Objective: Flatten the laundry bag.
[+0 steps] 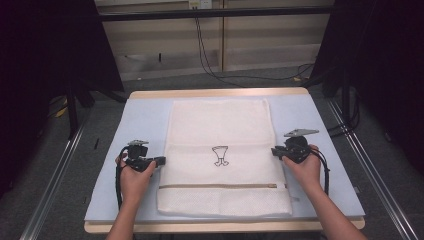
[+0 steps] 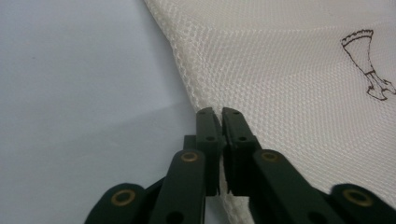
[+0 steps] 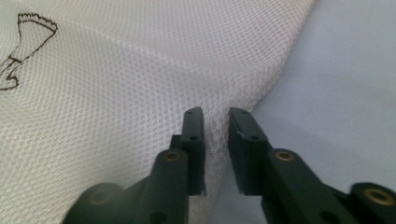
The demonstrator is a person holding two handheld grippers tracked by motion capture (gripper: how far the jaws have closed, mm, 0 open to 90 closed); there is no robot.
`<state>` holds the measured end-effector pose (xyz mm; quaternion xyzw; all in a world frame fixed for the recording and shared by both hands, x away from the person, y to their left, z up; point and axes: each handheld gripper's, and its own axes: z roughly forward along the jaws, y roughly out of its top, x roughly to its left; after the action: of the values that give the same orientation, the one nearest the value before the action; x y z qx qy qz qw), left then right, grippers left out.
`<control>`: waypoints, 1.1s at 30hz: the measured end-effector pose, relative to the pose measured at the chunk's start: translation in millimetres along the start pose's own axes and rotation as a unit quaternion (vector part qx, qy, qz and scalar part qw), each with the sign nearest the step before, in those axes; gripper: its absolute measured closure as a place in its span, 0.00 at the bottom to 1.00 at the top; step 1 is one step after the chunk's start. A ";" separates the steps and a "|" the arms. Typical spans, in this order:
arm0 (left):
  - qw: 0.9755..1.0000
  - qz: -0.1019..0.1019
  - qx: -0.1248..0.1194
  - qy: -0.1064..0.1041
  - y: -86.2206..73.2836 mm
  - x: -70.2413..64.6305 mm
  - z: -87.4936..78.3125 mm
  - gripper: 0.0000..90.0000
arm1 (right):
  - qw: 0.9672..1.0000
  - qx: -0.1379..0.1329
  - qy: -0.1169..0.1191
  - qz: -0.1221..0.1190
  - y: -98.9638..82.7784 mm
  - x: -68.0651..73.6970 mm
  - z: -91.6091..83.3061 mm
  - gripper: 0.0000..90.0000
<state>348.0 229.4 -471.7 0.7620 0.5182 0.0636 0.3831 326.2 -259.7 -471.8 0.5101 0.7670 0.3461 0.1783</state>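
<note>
Item: white mesh laundry bag (image 1: 220, 155), flat at the middle of the table (image 1: 125, 120), zipper end nearest me.

Left gripper (image 2: 218, 114): at the bag's left edge, jaws pinched almost shut on the mesh hem.

Right gripper (image 3: 215, 116): at the bag's right edge, jaws slightly apart, mesh between them, not pressing.

Note to myself: match both pinches opposite each other across the bag before lifting, so it folds square.

High view looks forward and down over the desk (image 1: 145, 112); both gripper views sit close, sharing the mesh bag (image 1: 220, 130).
</note>
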 end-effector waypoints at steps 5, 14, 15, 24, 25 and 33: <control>1.000 0.001 -0.019 0.014 7.9 -9.1 -14.5 0.76 | 1.000 -0.018 -0.005 -0.013 -4.5 2.3 -18.8 0.73; 0.999 0.031 0.012 -0.043 16.0 -52.0 -4.8 0.73 | 0.998 -0.034 0.034 -0.052 -36.6 8.3 -52.2 0.88; 0.998 0.036 0.012 -0.041 16.6 -56.7 -3.3 0.72 | 0.997 -0.034 0.042 -0.053 -40.8 9.3 -55.0 0.89; 0.994 0.068 0.044 -0.077 23.8 -106.8 9.3 0.75 | 0.994 -0.047 0.067 -0.069 -56.9 15.2 -71.8 1.00; 0.993 0.077 0.045 -0.078 24.5 -111.7 11.1 0.75 | 0.994 -0.045 0.071 -0.067 -58.0 16.3 -72.6 1.00; 0.983 0.079 0.067 -0.149 25.7 -151.7 28.2 0.81 | 0.992 -0.049 0.084 -0.076 -63.4 23.7 -78.6 1.00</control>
<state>312.0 83.2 -429.1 0.8255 0.3967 -0.0557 0.3976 225.3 -280.9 -460.4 0.4105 0.7977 0.4103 0.1638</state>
